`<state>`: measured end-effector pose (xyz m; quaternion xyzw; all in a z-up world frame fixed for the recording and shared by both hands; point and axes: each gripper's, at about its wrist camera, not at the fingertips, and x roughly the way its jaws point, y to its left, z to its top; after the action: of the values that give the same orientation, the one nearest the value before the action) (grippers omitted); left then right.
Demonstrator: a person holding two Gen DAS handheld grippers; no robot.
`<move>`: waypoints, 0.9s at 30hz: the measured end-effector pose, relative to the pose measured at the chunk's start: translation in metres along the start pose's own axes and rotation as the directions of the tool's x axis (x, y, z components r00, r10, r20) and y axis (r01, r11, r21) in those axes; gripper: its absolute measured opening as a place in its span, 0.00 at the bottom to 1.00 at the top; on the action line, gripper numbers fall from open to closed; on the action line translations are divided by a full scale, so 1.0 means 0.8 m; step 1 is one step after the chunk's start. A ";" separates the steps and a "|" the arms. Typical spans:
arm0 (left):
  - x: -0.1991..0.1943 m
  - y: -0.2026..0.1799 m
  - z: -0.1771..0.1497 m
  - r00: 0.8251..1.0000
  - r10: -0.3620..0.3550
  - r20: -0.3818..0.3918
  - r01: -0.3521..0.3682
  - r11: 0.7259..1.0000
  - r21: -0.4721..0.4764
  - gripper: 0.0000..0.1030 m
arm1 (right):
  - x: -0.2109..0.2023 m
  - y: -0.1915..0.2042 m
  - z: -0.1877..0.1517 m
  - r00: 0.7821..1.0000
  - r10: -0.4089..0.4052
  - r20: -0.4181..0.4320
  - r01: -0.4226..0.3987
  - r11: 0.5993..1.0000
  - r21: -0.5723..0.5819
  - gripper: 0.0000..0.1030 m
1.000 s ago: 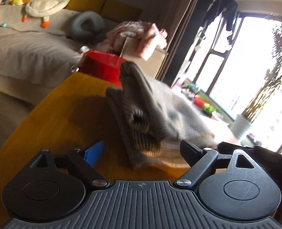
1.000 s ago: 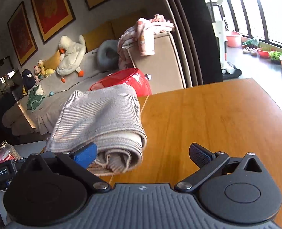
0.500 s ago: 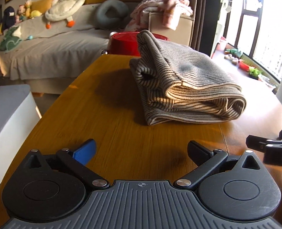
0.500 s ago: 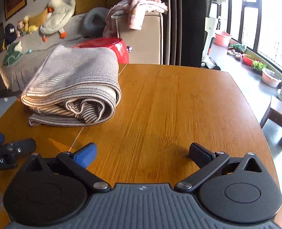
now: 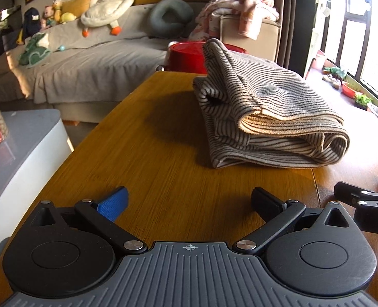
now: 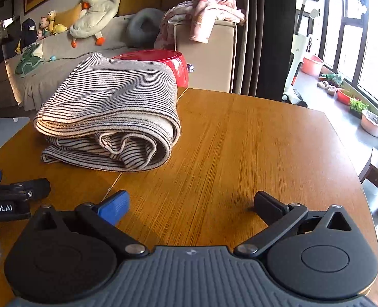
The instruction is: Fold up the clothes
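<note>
The striped cloth (image 5: 263, 112) lies folded in a thick bundle on the wooden table (image 5: 148, 153), ahead of both tools and touching neither. Left gripper (image 5: 189, 199) and right gripper (image 6: 191, 202) stand spread wide with nothing between the fingers. Judged soft, light, limp and bulky. Best hold: the layered hem edges nearest the tools.
</note>
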<state>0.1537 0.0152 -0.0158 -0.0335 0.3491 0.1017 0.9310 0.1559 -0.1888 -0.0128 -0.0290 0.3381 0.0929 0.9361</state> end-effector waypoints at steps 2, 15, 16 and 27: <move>-0.002 -0.001 -0.002 1.000 0.008 0.003 -0.008 1.000 -0.005 1.00 | 0.000 0.000 0.001 1.000 0.000 0.000 0.000 1.000 0.000 1.00; -0.004 -0.002 -0.003 0.999 0.039 0.009 -0.039 0.999 -0.034 1.00 | 0.000 0.000 0.001 1.000 0.000 0.000 0.000 1.000 0.000 1.00; -0.004 -0.003 -0.003 0.999 0.040 0.009 -0.040 0.999 -0.033 1.00 | 0.000 0.001 0.001 1.000 0.000 0.000 0.000 1.000 0.000 1.00; -0.002 -0.002 -0.002 0.999 0.039 0.008 -0.038 0.999 -0.035 1.00 | 0.000 0.001 0.002 1.000 0.000 -0.001 0.000 1.000 0.000 1.00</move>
<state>0.1517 0.0133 -0.0159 -0.0426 0.3436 0.1260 0.9297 0.1564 -0.1883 -0.0117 -0.0289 0.3385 0.0928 0.9359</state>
